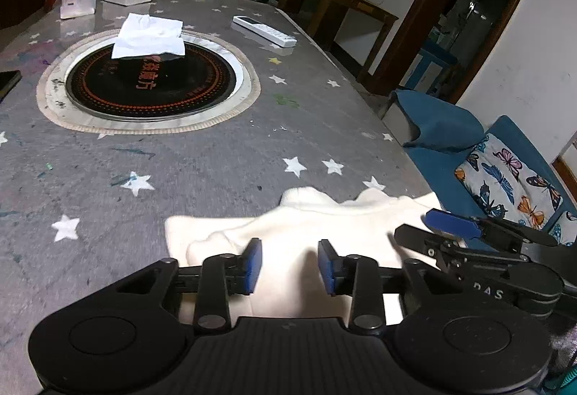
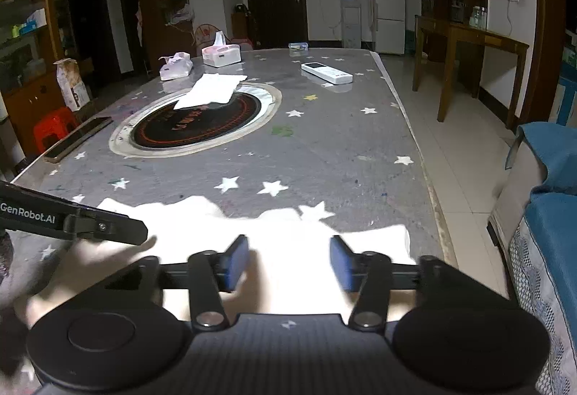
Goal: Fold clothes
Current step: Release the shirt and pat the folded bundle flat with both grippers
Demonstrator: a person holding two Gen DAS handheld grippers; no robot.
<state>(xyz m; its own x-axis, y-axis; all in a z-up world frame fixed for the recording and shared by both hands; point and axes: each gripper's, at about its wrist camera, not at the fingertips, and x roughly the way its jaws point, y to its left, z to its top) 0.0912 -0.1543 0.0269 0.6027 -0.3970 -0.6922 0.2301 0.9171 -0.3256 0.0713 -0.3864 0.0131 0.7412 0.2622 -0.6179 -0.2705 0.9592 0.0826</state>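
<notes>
two black grippers with blue pads hover over a cream-white fleece garment [image 1: 306,225] lying at the near edge of the grey star-patterned table [image 1: 216,157]. left gripper [image 1: 289,267] and right gripper [image 2: 289,263]: jaws parted wide, holding nothing. beyond, a white remote control [image 2: 326,72].

Table cover [image 1: 216,157] is showing grey with white stars; garment [image 1: 306,225] is showing cream; cushion [image 1: 505,178] is showing multicoloured butterflies.

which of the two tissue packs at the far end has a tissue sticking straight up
The white box-shaped tissue pack, farther back; the soft pink pack beside it is crumpled and slumped.
</notes>
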